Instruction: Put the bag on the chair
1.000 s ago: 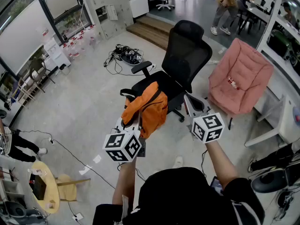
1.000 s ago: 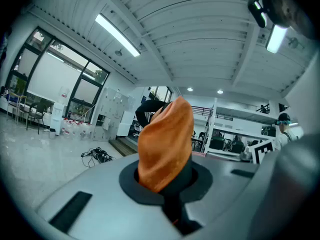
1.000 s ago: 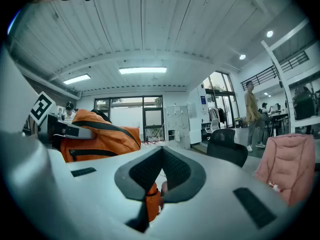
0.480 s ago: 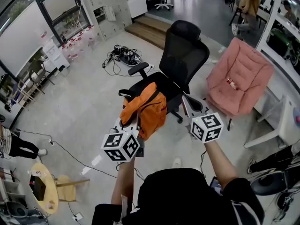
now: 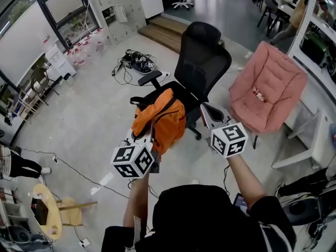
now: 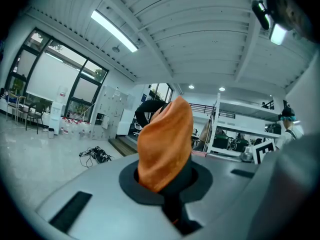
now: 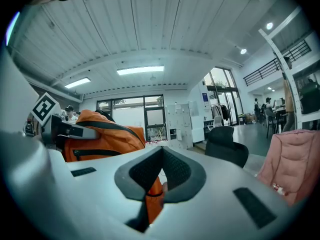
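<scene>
Head view: you've got the orange bag hanging btwn both tools at the near edge of the black chair seat, not set down yet. Left gripper is clamped on a fold of bag fabric, right gripper pinches an orange strap; two holds prob. keep it level. Both forearms reach fwd, tools approx. level.
</scene>
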Tool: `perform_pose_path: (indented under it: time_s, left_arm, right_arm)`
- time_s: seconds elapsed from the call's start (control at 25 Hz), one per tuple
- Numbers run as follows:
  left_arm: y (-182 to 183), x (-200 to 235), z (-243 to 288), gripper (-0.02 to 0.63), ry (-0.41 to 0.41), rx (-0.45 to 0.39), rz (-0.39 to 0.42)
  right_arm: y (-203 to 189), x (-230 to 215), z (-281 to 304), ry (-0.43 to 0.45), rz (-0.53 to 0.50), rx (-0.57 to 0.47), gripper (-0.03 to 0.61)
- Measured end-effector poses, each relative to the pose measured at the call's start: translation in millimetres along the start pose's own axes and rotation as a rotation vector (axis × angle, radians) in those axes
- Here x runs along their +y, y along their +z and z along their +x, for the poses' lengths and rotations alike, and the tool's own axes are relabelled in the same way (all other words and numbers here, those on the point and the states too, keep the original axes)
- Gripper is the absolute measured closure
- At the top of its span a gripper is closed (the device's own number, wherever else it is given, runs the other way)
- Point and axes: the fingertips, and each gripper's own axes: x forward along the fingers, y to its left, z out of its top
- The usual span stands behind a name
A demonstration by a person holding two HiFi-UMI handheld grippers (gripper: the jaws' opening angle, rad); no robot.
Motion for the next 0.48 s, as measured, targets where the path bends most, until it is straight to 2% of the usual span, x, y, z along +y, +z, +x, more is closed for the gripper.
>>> perform_pose_path:
  time_s: [0.48]
  left_arm:
    - [-6.7,-8.3,41.8,0.595,0.036,0.005,-0.023]
  right_arm:
    - [-9.0,-39.0,16.7,0.035,0.012,0.022,0.577]
